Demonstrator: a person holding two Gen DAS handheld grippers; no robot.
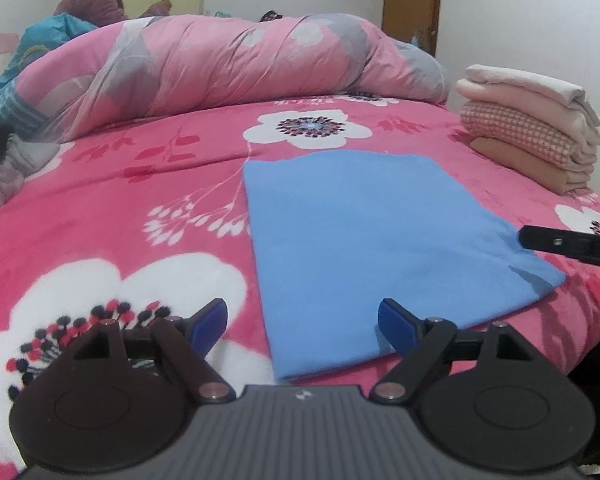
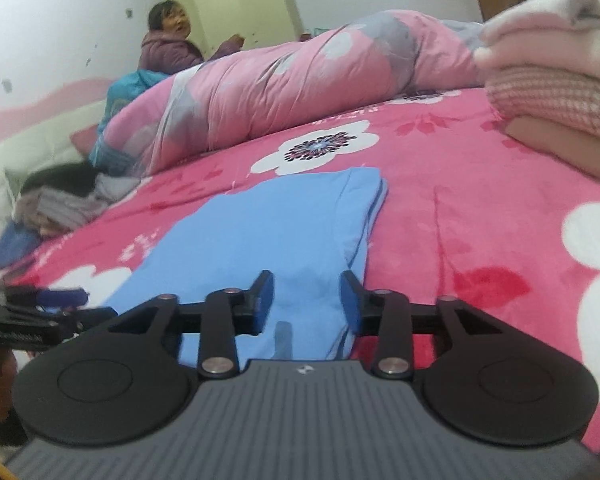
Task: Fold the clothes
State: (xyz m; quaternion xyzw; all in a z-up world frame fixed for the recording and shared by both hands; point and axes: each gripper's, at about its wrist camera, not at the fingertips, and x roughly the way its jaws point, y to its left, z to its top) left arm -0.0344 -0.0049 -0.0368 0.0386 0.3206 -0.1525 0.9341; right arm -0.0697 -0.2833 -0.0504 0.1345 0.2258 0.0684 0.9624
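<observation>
Blue garment (image 1: pixel 364 240) lies flat, folded, on the bed (image 1: pixel 140 184) near the folded stack (image 1: pixel 532 128). Left gripper (image 1: pixel 302 326) released, nothing between jaws. Right gripper (image 2: pixel 306 300) parted over the near edge — no grip. Soft, light, floppy — pinch corners.

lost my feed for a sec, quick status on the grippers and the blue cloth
Left gripper open, nothing held. Right gripper open over the near edge of the blue cloth, not pinching. Cloth folded flat on the bed. Folded stack well clear.
</observation>
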